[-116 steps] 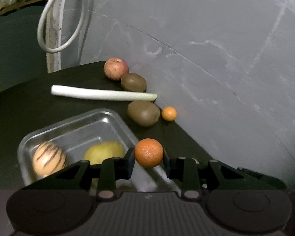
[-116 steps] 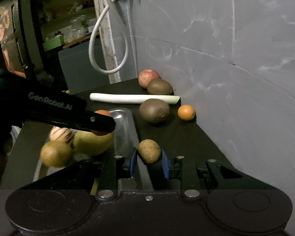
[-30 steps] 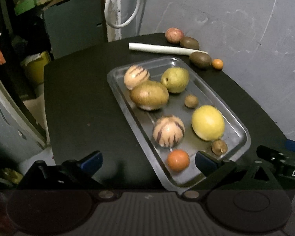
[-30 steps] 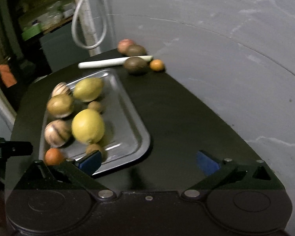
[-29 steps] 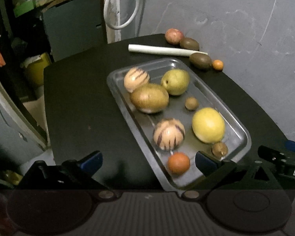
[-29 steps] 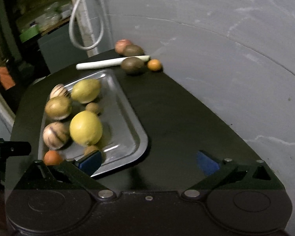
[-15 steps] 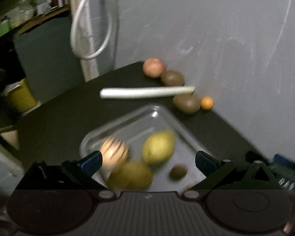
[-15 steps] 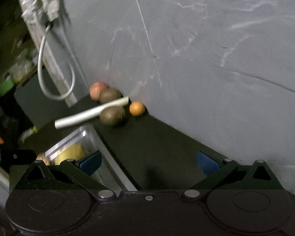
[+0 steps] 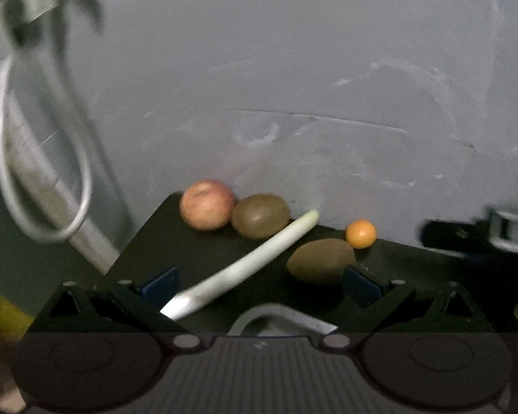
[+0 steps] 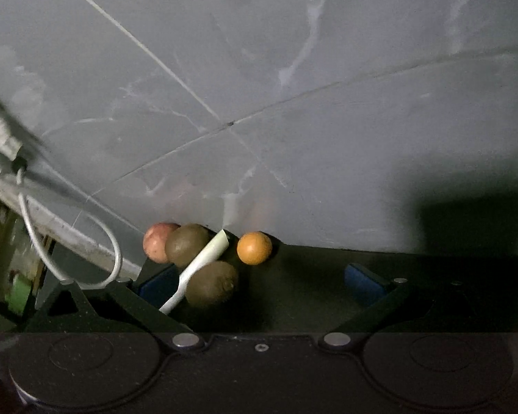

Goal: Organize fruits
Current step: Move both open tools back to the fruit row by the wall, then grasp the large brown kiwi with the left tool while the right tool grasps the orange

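Fingers of both grippers (image 9: 257, 281) (image 10: 260, 281) spread wide, empty. Loose fruit beside the leek (image 9: 245, 265): near kiwi (image 9: 321, 260) touching it. Risk: snagging the leek, scattering fruit.

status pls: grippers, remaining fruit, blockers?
Left gripper open, empty; right gripper same. Apple, two kiwis, small orange at wall. Leek lies between kiwis.

Probably a dim household storage corner: bare scuffed grey wall (image 10: 259, 103), loose white cable (image 9: 34, 179) at nine o'clock, produce on a black table (image 10: 310, 286)
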